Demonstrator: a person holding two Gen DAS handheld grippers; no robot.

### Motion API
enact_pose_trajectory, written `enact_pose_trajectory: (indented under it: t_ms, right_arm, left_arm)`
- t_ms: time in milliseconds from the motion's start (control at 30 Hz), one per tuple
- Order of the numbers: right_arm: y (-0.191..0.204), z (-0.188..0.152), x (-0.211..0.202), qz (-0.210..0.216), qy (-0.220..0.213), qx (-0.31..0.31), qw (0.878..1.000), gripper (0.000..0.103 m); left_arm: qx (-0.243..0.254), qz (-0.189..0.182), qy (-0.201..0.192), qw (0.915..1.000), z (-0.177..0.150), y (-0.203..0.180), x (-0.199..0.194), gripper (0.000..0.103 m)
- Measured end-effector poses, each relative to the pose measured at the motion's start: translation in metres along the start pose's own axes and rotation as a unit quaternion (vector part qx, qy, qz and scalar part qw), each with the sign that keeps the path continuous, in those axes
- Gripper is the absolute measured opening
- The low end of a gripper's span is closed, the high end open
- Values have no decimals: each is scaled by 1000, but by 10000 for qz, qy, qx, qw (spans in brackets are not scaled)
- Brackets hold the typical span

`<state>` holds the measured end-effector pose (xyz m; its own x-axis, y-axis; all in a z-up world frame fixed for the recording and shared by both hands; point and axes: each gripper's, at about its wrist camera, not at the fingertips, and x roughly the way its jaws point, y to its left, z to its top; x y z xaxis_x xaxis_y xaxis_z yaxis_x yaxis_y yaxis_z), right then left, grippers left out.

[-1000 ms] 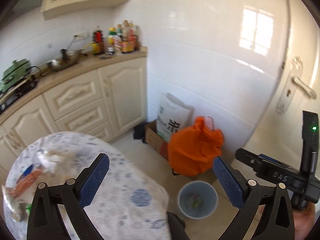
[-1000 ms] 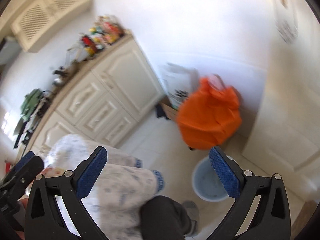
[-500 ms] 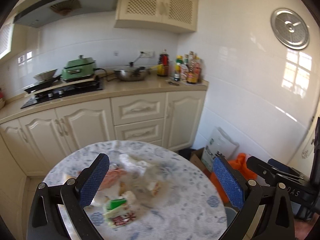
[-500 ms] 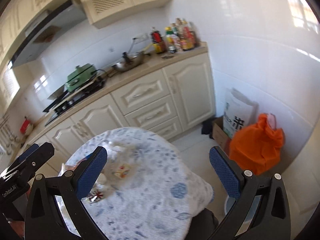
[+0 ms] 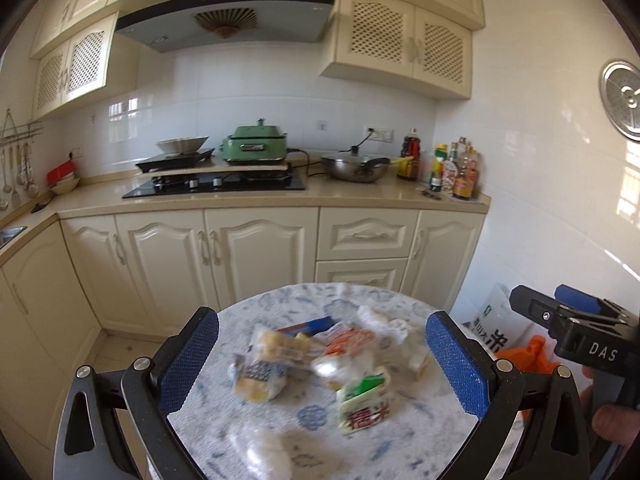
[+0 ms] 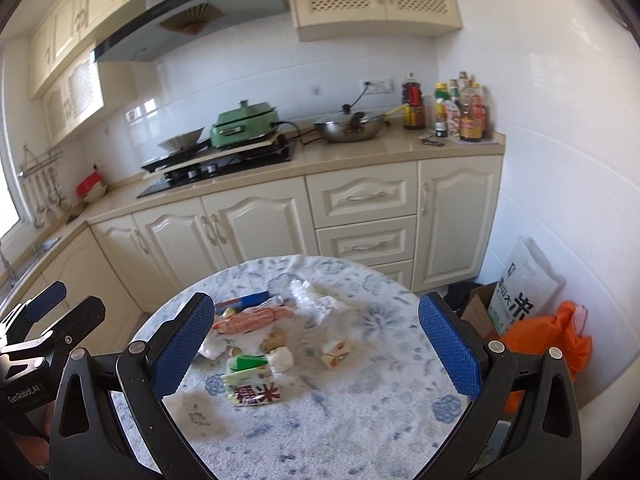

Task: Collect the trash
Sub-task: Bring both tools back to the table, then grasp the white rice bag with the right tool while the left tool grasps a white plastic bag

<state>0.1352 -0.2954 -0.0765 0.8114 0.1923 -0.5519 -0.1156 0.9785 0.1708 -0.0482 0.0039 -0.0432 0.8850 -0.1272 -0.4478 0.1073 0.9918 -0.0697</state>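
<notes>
A heap of wrappers lies on a round table (image 6: pixel 360 412) with a blue-flowered cloth. A green and white packet (image 6: pixel 251 380) (image 5: pixel 363 402) lies nearest me. Behind it are an orange wrapper (image 6: pixel 253 317) (image 5: pixel 344 340), crumpled clear plastic (image 6: pixel 316 298) and a small carton (image 6: pixel 337 353). A yellow bag (image 5: pixel 264 364) shows blurred in the left wrist view. My left gripper (image 5: pixel 320 364) is open above the heap, holding nothing. My right gripper (image 6: pixel 316 344) is also open and empty over the table. Each gripper appears at the edge of the other's view.
Cream kitchen cabinets (image 6: pixel 360 200) with a hob, a green pot (image 6: pixel 244 123) and bottles (image 6: pixel 460 108) stand behind the table. An orange bag (image 6: pixel 548 340), a white sack (image 6: pixel 524 288) and a cardboard box (image 6: pixel 478 308) sit on the floor at the right wall.
Both views have swung up and left from the floor, the blue bin and the orange bag to the table. The wrappers now lie between the fingers of both grippers. Both stayed open.
</notes>
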Motion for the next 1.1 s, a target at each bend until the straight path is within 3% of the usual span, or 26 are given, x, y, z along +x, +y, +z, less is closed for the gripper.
enact_pose_trajectory:
  t_ms: [267, 367, 633, 867, 1000, 1100]
  right_arm:
    - [41, -32, 39, 315, 651, -409, 9965, 103]
    - [47, -48, 57, 364, 958, -455, 9937, 103]
    - [55, -93, 107, 352, 1743, -415, 9832, 103]
    - [66, -111, 140, 405, 2071, -407, 9766, 103]
    - [70, -119, 163, 357, 2233, -429, 9731, 103]
    - [69, -126, 179, 311, 2303, -370, 9719, 102]
  left_arm:
    - [-353, 466, 428, 9974, -29, 32, -10, 102]
    - [-487, 420, 774, 9949, -41, 35, 2, 102]
    - [-465, 424, 1512, 9865, -63, 38, 61, 102]
    - [-537, 498, 2043, 9762, -84, 58, 119, 99]
    - [-606, 431, 2235, 9719, -82, 61, 147, 86]
    - [-583, 376, 2256, 9718, -76, 61, 161, 71]
